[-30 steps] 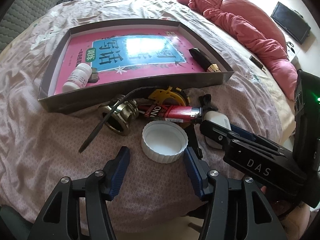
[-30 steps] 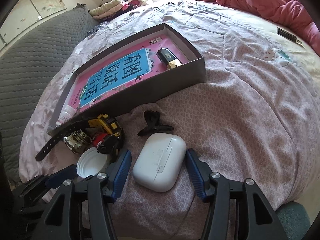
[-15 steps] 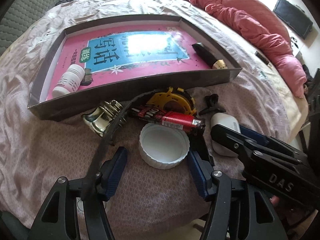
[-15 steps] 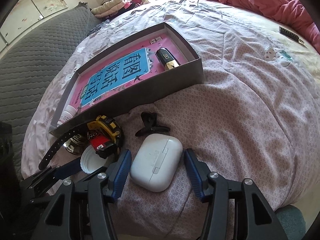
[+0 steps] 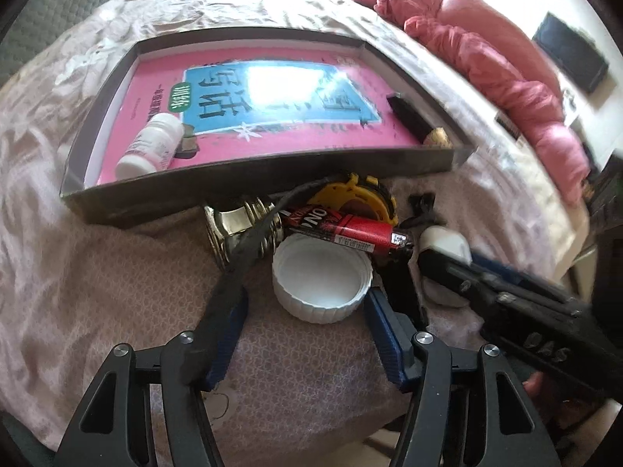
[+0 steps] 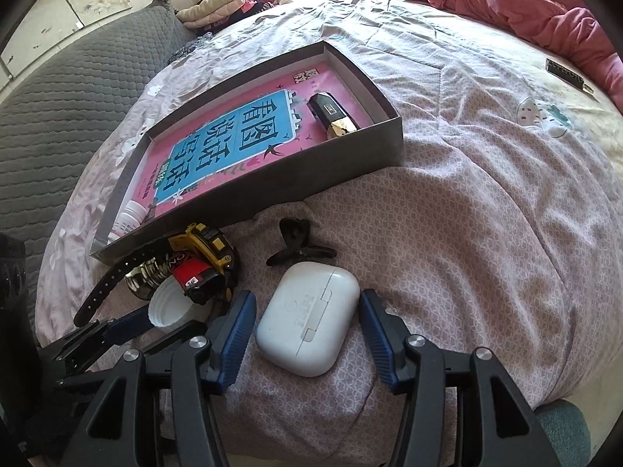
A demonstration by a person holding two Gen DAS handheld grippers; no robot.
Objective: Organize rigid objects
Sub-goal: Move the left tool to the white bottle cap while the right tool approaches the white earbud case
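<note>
An upturned white lid [image 5: 321, 272] lies on the pink bedspread, partly between the blue pads of my left gripper [image 5: 305, 295], which stands open without pressing on it. A black strap [image 5: 241, 257] lies across the left finger. My right gripper [image 6: 307, 295] stands open around a white earbud case [image 6: 307, 323], its pads close to the case's sides with a thin gap showing on the left. Behind the lid are a red lighter [image 5: 350, 229], a yellow tape measure [image 5: 358, 194], a brass piece [image 5: 229, 229] and a black hair clip [image 6: 296, 241].
A shallow grey box [image 5: 272, 171] behind the pile holds a pink book, a white pill bottle [image 5: 152, 146] and a black-and-gold case [image 6: 331, 116]. A pink duvet [image 5: 486, 54] is heaped at the far right. The bed's edge falls away just below both grippers.
The left gripper has come closer to the lid, which now sits between its fingertips. The strap now lies over its left finger and the brass piece has tipped. The right pads narrowed slightly around the case.
</note>
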